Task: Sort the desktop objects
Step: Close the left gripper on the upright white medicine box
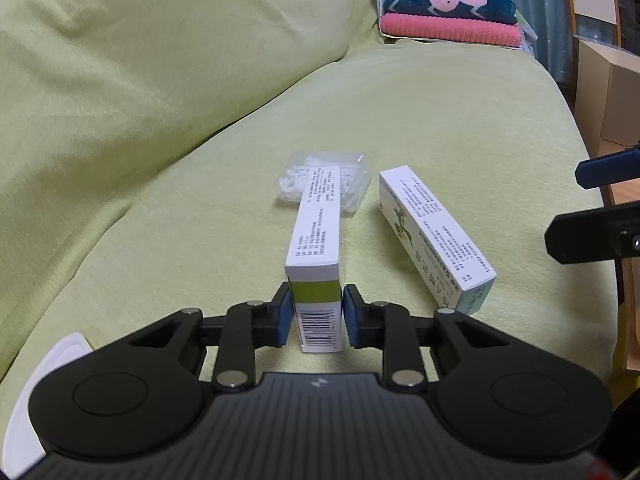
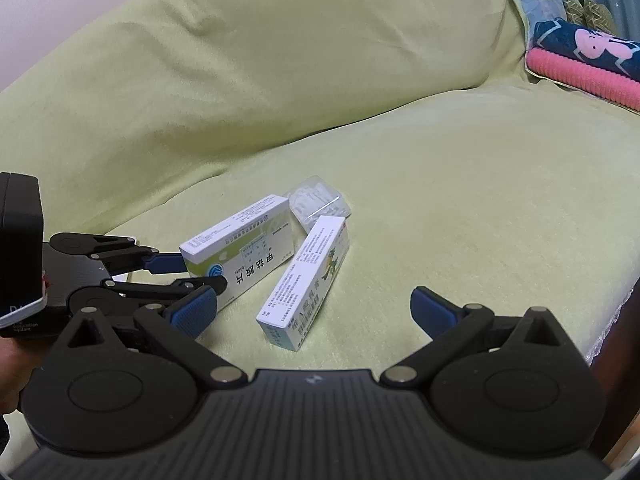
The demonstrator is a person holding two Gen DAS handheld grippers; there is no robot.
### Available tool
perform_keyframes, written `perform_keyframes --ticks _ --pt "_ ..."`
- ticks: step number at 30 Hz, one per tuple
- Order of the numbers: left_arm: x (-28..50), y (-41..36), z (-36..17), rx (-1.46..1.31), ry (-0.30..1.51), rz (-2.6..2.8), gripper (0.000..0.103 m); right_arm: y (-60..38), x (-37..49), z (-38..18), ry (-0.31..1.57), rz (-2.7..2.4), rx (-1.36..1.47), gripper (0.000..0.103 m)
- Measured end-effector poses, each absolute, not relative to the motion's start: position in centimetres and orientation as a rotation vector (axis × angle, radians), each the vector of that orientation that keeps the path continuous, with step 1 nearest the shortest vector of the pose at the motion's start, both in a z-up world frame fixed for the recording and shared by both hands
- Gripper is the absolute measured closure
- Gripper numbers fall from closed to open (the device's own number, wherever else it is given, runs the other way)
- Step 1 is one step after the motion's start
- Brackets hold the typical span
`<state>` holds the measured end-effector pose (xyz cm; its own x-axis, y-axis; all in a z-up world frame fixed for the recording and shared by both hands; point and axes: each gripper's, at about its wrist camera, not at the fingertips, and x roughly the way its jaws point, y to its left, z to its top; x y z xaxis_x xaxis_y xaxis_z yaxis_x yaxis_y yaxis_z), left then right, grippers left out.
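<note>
On the green sofa seat [image 1: 460,112], nearest the left wrist camera:

1. Left gripper [image 1: 316,312]. Jaws drawn narrow, blue pads [image 1: 285,312] against both sides of the near end of item 2. No earlier picture to compare; grip judged firm from the contact on both sides.

2. White-and-green medicine box [image 1: 318,248], held by its short barcode end, long axis pointing away. Judged to have been taken at the end because that was the face nearest the gripper and narrow enough for the jaws. Closed; contents not visible.

3. Right gripper [image 2: 312,308]. Fingers stood wide apart, nothing between them, hovering just short of item 4; judged to be waiting its turn.

4. Long white box with pale blue end [image 1: 436,236], lying flat and slanted just beside item 2, apart from it. Closed; contents not visible.

5. Clear plastic case [image 1: 324,178], beyond item 2's far end, which overlapped it in view; whether they touched could not be told. Held small white pieces, likely floss picks.

6. Folded towels [image 1: 448,20], pink under dark blue, stacked well apart at the far end of the seat. No sorting bin seen.
</note>
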<state>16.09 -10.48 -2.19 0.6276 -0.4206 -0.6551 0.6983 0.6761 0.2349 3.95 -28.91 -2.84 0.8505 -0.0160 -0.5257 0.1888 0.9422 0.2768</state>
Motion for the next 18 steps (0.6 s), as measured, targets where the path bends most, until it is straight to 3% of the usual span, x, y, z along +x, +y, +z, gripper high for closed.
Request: perform_keyframes --ticks 18 --pt "13.7 -8.0 -1.2 0.456 0.602 -0.683 0.075 -28.9 4.0 -2.9 0.548 -0.108 0.325 0.001"
